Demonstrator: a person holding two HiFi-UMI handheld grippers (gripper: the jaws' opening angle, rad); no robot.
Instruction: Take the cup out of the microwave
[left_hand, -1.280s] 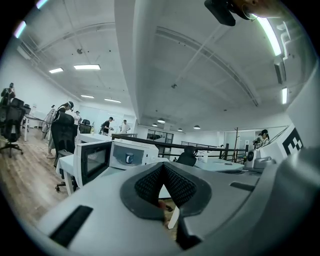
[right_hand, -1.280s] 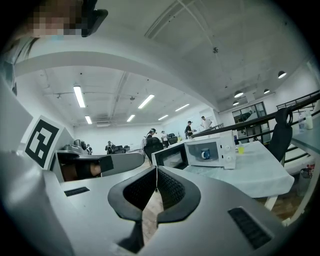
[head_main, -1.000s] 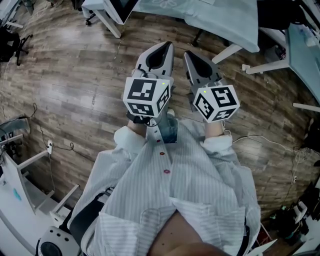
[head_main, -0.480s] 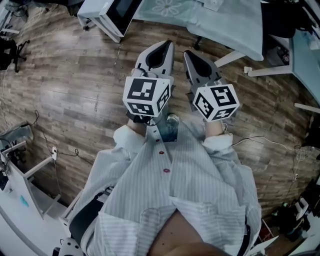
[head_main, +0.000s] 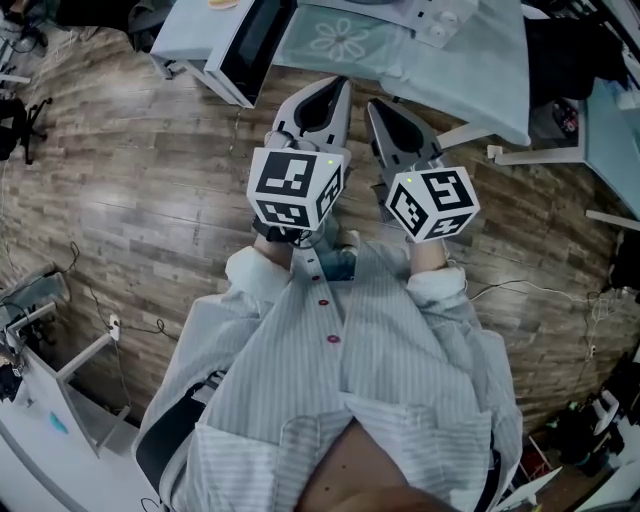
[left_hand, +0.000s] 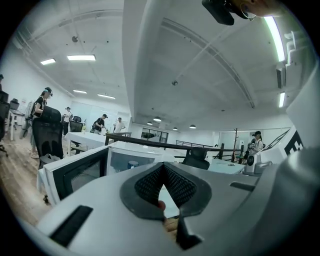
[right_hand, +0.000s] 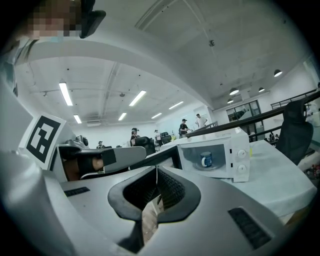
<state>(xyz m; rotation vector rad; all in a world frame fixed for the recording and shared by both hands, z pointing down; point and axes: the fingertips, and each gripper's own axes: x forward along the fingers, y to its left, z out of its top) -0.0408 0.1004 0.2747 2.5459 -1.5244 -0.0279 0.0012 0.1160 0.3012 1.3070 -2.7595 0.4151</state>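
The left claw (left_hand: 163, 166) and right claw (right_hand: 156, 171) are pressed together, empty, and held level, judged ready for the approach. The cup (right_hand: 206, 159) stands inside the open microwave (right_hand: 239, 172) near the surface (right_hand: 280, 182) edge, well apart from both.

Pale shirt (head_main: 340, 390), seemingly striped; grey left tongs (head_main: 338, 90), right tongs (head_main: 374, 107); black-white marker cubes (head_main: 295, 185).

head: steeply down | both gripper views: level, facing shared microwave (right_hand: 215, 150)

no readable text, only square markers on left gripper (head_main: 337, 90), right gripper (head_main: 374, 106)
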